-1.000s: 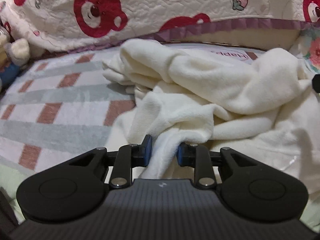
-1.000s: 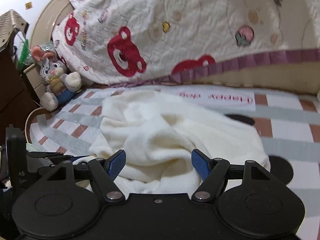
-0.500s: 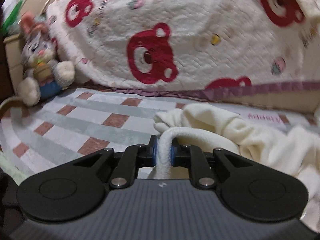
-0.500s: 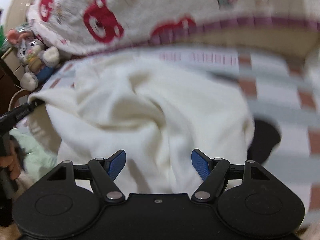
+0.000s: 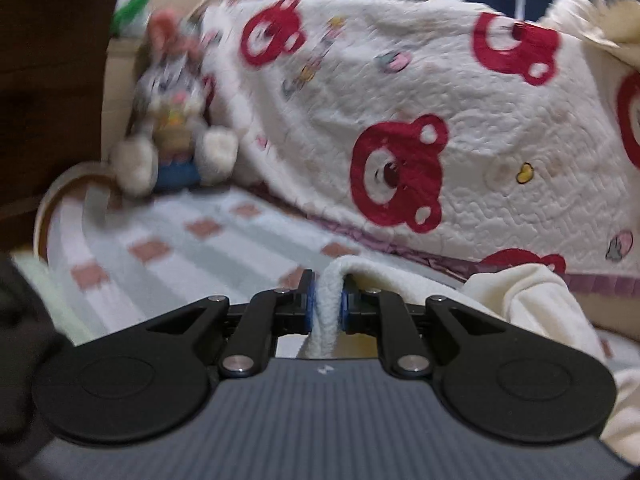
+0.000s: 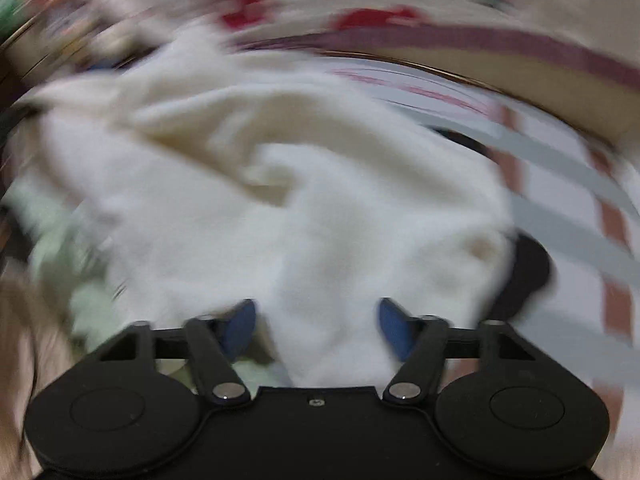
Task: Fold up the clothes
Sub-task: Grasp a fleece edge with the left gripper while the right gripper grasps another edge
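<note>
We have the left gripper [image 5: 327, 307] clamped on a thick edge of the cream garment [image 5: 516, 296], the fold of fleece pinched between its blue pads at lower centre of the left view and trailing off to the right, lifted clear of the checked sheet [image 5: 192, 248]. In the right view, badly blurred, the garment [image 6: 304, 200] fills the middle of the frame as a rumpled heap with deep creases, resting on the sheet [image 6: 568, 208]; the right gripper [image 6: 314, 330] stands wide apart at the bottom centre, its pads on either side of the cloth but closed on nothing. A bear quilt [image 5: 440, 120] sits across the upper right of the left view, a plush rabbit [image 5: 168, 112] at upper left. We judge the folding far from finished: no flat panel or neat crease shows, and the garment wants spreading out and folding over, with only one edge in hand
</note>
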`<action>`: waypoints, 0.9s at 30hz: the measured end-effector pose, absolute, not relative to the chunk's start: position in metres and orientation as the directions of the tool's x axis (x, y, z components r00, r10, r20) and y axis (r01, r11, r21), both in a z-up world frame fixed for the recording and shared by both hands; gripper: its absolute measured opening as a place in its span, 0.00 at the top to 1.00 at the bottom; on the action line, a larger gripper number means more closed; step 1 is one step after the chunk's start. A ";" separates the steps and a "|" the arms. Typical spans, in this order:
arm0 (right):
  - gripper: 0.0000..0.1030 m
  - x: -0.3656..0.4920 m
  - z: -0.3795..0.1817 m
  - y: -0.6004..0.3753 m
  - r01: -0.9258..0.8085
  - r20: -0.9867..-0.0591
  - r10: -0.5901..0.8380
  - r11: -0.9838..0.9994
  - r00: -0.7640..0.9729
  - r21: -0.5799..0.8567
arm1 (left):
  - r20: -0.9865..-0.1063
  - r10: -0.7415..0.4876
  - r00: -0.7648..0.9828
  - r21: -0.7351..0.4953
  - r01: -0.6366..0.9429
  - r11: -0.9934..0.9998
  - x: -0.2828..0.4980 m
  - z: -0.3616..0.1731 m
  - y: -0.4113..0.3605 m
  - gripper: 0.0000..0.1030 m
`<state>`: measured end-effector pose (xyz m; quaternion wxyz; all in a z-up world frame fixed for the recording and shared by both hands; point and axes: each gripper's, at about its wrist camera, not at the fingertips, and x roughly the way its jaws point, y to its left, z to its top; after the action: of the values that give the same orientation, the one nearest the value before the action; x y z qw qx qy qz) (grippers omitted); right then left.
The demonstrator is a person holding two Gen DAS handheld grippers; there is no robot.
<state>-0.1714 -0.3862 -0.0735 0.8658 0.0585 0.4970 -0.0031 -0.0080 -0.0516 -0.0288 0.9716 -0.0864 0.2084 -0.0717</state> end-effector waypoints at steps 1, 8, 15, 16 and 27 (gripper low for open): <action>0.44 -0.168 -0.075 -0.379 -0.009 -0.866 0.064 0.998 0.495 0.069 | -0.410 -0.178 0.895 -0.215 0.095 0.972 -0.006 -0.032 -0.048 0.88; 0.86 -0.157 -0.123 -0.331 -0.280 -0.916 -0.116 0.930 0.385 -0.236 | -0.412 -0.168 0.896 -0.210 0.086 0.974 -0.007 -0.034 -0.046 0.88; 0.93 -0.176 -0.048 -0.386 0.015 -0.722 -0.193 0.969 0.664 -0.246 | -0.407 -0.166 0.898 -0.179 0.099 0.979 -0.014 -0.035 -0.050 0.88; 0.93 -0.181 -0.034 -0.392 0.049 -0.678 -0.229 0.961 0.699 -0.274 | -0.404 -0.186 0.896 -0.198 0.113 0.974 -0.014 -0.034 -0.049 0.88; 0.91 -0.137 0.016 -0.534 0.303 -0.524 -0.346 0.938 0.779 -0.168 | -0.435 -0.453 0.778 -0.273 0.366 0.890 -0.013 -0.043 -0.084 0.86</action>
<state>-0.1369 -0.5339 0.0161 0.9423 -0.0371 0.2848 -0.1722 -0.0130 -0.0843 -0.0428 0.9389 -0.0868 0.2517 -0.2180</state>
